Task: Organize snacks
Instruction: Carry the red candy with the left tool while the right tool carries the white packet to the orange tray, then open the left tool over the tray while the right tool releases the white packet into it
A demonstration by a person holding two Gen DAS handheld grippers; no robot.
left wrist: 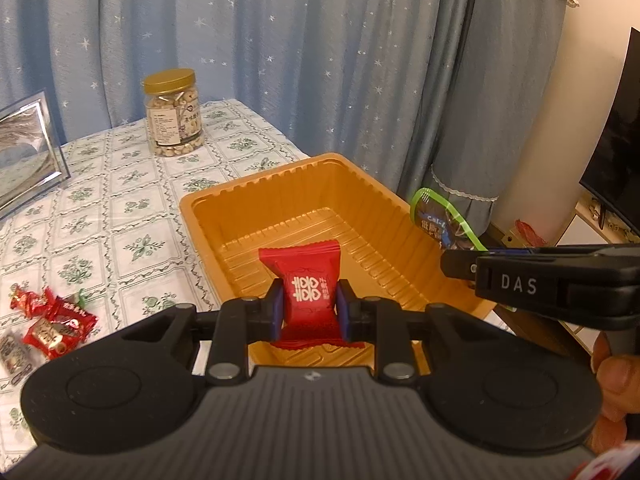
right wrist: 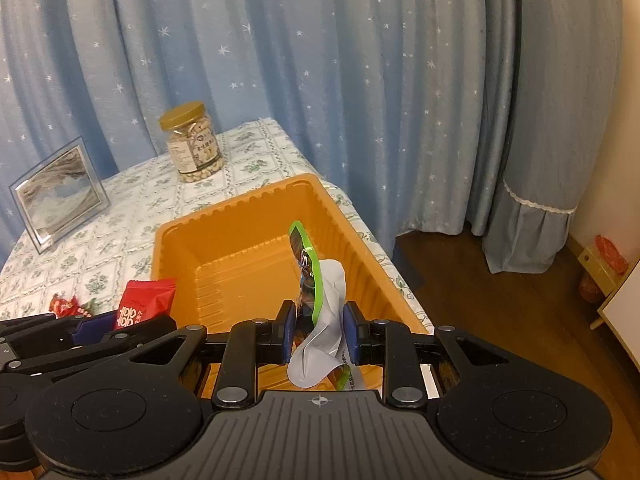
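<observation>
An orange plastic tray (left wrist: 200, 208) stands on the table, with nothing inside it; it also shows in the right wrist view (right wrist: 176, 236). My left gripper (left wrist: 310, 310) is shut on a red candy packet (left wrist: 304, 280) and holds it over the tray's near end; the packet also shows in the right wrist view (right wrist: 146, 300). My right gripper (right wrist: 318, 332) is shut on a green-edged silver snack packet (right wrist: 316, 304), held over the tray's near right side. That packet (left wrist: 440, 220) pokes up at the tray's right rim in the left wrist view.
Several red wrapped candies (left wrist: 52, 320) lie on the patterned tablecloth left of the tray. A gold-lidded jar of nuts (left wrist: 174, 114) and a picture frame (left wrist: 24, 152) stand at the back. The table's right edge drops to a wooden floor (right wrist: 500, 300).
</observation>
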